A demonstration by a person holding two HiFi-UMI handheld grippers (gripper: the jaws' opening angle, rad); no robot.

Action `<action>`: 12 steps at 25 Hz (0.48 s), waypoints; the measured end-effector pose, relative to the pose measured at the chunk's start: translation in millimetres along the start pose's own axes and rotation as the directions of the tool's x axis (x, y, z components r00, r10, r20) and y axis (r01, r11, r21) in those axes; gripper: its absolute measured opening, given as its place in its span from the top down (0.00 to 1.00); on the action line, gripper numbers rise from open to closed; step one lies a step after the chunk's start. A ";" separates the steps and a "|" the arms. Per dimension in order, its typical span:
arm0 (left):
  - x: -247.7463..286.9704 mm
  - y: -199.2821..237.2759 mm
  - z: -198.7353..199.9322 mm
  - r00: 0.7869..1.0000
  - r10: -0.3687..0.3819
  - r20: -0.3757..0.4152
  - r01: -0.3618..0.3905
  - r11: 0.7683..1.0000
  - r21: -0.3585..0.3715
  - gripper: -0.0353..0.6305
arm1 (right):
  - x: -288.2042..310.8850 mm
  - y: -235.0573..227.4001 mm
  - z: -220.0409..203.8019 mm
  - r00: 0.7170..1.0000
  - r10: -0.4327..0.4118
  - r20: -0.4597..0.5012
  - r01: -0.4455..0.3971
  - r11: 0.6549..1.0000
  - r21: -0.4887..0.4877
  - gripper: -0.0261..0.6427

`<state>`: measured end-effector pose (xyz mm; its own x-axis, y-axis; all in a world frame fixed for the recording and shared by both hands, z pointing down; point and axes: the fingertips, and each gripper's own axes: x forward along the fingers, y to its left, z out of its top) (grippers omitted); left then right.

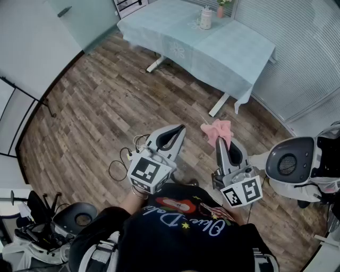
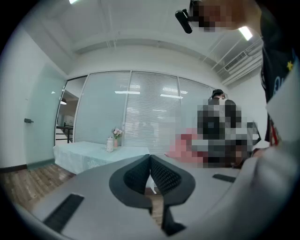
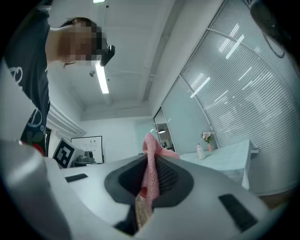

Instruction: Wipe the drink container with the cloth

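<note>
A person stood on a wood floor [image 1: 95, 106], well apart from a table [image 1: 234, 50] draped in pale green; the drink container [image 1: 206, 19], a small white vessel, stood near its far edge, just beside a vase of flowers [image 1: 220, 9]. The right gripper [image 1: 219, 140] pinched a pink cloth [image 1: 217, 130] between its jaws, a fold standing proud of the tips, probably ready for wiping; the left gripper [image 1: 181, 128] had its jaws pressed together on nothing, likely kept free to steady the container. Wiping had not yet begun.
</note>
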<state>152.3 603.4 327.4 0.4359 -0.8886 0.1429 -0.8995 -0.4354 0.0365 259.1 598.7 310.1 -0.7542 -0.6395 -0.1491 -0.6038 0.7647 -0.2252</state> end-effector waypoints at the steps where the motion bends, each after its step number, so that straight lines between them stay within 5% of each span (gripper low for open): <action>1: 4.1 -3.9 1.4 1.000 -0.001 0.004 0.001 1.000 0.001 0.94 | -2.2 -4.2 1.3 1.000 0.001 0.001 -0.001 1.000 0.001 0.93; 12: 28.3 -46.4 0.8 1.000 0.022 -0.001 -0.022 1.000 0.017 0.94 | -46.4 -42.4 6.8 0.998 0.011 0.057 -0.016 0.995 0.095 0.93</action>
<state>206.4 598.3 328.9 0.4160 -0.8977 0.1451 -0.9082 -0.4182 0.0163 321.4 595.4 320.0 -0.7451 -0.6344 -0.2059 -0.5642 0.7641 -0.3128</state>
